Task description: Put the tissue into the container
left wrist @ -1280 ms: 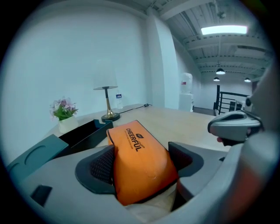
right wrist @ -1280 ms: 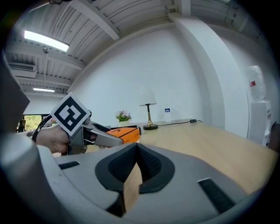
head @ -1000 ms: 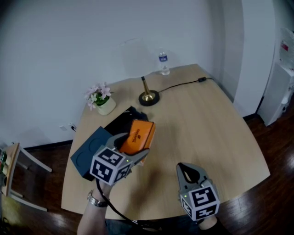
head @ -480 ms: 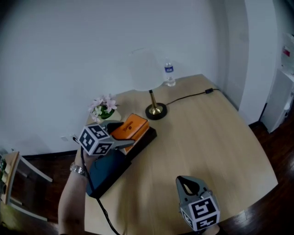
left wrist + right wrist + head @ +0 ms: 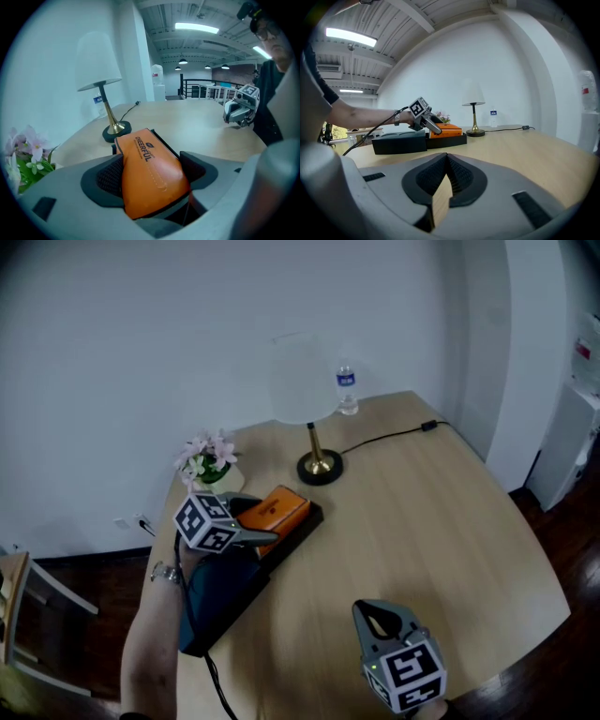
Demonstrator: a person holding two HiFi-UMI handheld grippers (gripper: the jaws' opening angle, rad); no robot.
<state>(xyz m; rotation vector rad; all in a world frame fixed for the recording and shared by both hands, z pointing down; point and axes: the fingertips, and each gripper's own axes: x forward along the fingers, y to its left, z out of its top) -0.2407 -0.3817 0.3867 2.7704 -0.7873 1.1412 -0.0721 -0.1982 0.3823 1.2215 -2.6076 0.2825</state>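
Note:
My left gripper (image 5: 262, 520) is shut on an orange tissue pack (image 5: 278, 508), which bulges between the pads (image 5: 110, 175). The pack (image 5: 143, 152) sits low over the open right end of a long dark container (image 5: 221, 583) at the table's left side. From the right gripper view the pack (image 5: 446, 130) appears inside that open tray section (image 5: 447, 140); whether it rests on the bottom I cannot tell. My right gripper (image 5: 373, 614) hovers near the table's front edge, and its jaws (image 5: 446, 180) are shut and hold nothing.
A brass lamp (image 5: 319, 466) with a white shade stands behind the container, its black cable (image 5: 386, 438) running right. A water bottle (image 5: 347, 391) is at the back edge. A small flower pot (image 5: 210, 463) sits just behind the left gripper. A chair (image 5: 21, 596) stands left of the table.
The left gripper has carried the orange pack from the table's middle, leftward and away, to the container's open end, then lowered it slightly. The right gripper has stayed in place.

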